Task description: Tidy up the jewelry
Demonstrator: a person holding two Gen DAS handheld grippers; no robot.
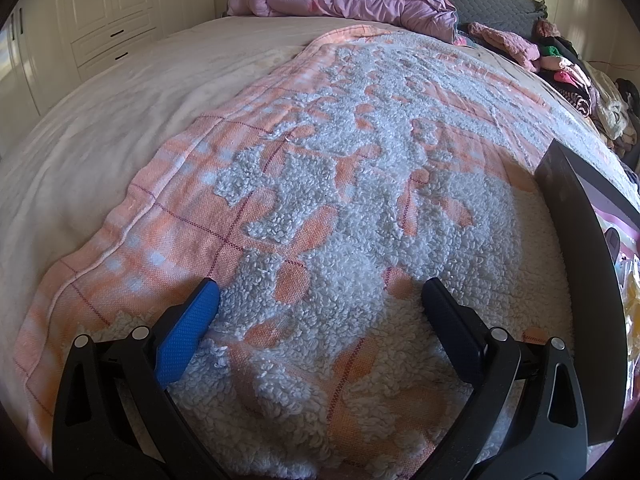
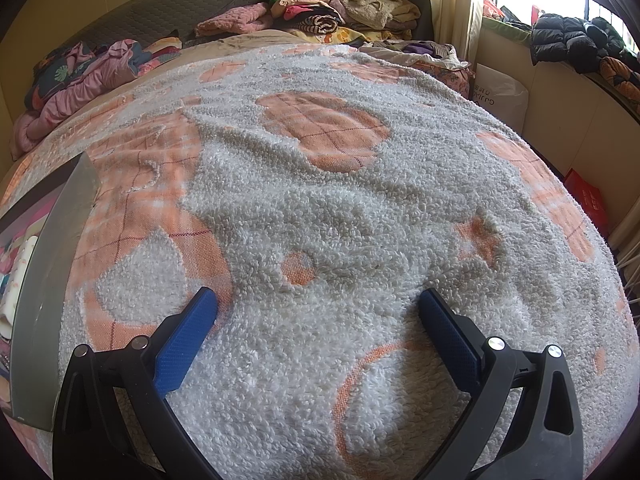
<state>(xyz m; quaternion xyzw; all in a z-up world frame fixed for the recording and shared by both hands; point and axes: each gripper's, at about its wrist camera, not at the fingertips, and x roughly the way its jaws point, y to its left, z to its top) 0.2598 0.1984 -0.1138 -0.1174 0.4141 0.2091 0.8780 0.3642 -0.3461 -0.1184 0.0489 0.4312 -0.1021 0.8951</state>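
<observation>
Both the left tool [image 1: 320, 300] and right tool [image 2: 318, 300] hover wide apart and empty over the towel [image 1: 320, 200], the box [image 1: 580, 240] between them (jewelry indistinct inside), so small pieces could snag in its loops.
</observation>
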